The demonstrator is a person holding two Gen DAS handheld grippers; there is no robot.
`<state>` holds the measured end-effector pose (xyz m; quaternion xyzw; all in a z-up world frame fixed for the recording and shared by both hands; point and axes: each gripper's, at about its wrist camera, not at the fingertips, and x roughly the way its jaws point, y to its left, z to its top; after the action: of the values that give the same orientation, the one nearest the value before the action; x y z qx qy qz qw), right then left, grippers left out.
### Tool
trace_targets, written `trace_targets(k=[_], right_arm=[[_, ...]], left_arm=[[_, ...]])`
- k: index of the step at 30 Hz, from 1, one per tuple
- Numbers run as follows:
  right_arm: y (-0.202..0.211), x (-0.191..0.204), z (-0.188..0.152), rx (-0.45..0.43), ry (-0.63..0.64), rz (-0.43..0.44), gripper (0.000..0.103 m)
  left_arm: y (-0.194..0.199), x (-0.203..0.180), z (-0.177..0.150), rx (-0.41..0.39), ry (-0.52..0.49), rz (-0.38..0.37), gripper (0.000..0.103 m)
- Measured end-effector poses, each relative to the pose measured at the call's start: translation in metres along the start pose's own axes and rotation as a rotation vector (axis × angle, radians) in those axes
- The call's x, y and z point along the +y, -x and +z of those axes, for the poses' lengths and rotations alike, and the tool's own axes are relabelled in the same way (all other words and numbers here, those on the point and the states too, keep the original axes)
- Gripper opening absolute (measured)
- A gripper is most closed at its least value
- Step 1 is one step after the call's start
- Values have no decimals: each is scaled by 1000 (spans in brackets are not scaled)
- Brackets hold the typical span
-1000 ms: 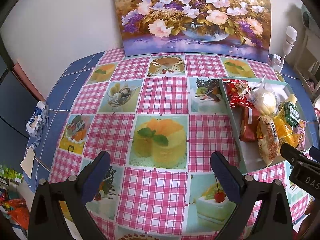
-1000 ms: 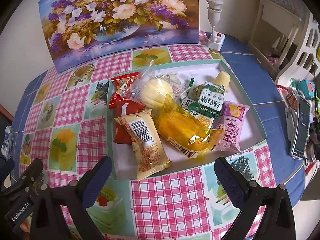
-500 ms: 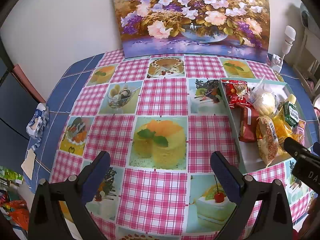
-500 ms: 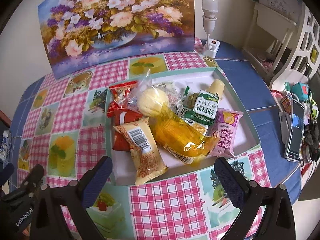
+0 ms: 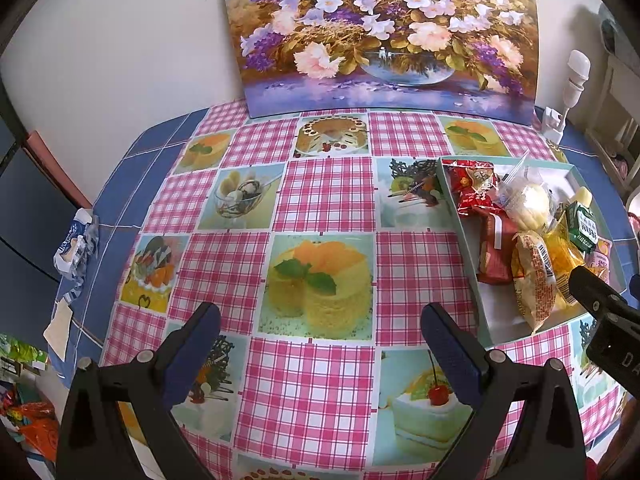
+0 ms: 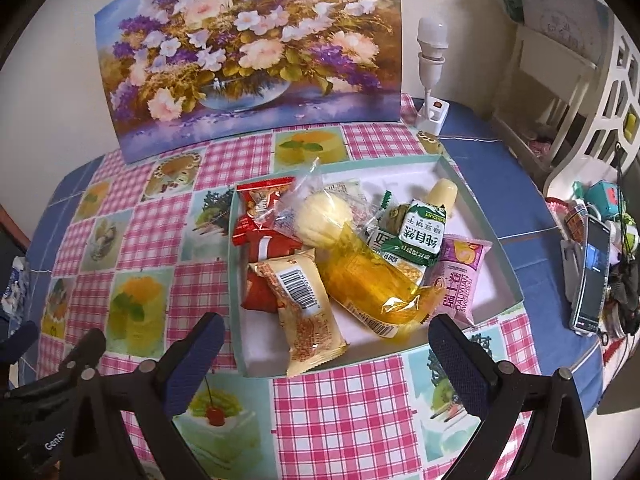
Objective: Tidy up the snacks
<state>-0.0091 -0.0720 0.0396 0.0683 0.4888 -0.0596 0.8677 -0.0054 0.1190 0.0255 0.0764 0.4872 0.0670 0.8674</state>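
Note:
A shallow teal-rimmed box holds a heap of snack packs: a red pack, a round yellow bun in clear wrap, a beige barcoded pack, a clear yellow pack, a green-and-white carton and a pink pack. My right gripper hangs open over the box's near edge, nothing between its fingers. In the left wrist view the box lies at the right, and my left gripper is open over the bare checked cloth.
A flower painting leans on the wall at the back. A white bulb lamp stands at the back right. A phone and clutter lie beyond the table's right edge. A crumpled wrapper sits at the left edge.
Both grippers have risen and drawn back a little, so more of the table and box shows. No snack has moved, and both grippers stay open.

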Motion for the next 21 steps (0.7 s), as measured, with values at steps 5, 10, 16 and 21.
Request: trace_targets(k=[5,10,16,21], right_arm=[[1,3,-1,-4,0,18,103],[3,4,-1,-5,7,27,103],[4,3,-1,-12,3,29,103],[5,3,-1,-11,6,40,103]], left_arm=[[1,0,1,-2,-5,0,100],[2,1,1,-5,-6,-2,100],[2,2,1,-7,-5,-3,100],[4,4,1,-13,10,0,100]])
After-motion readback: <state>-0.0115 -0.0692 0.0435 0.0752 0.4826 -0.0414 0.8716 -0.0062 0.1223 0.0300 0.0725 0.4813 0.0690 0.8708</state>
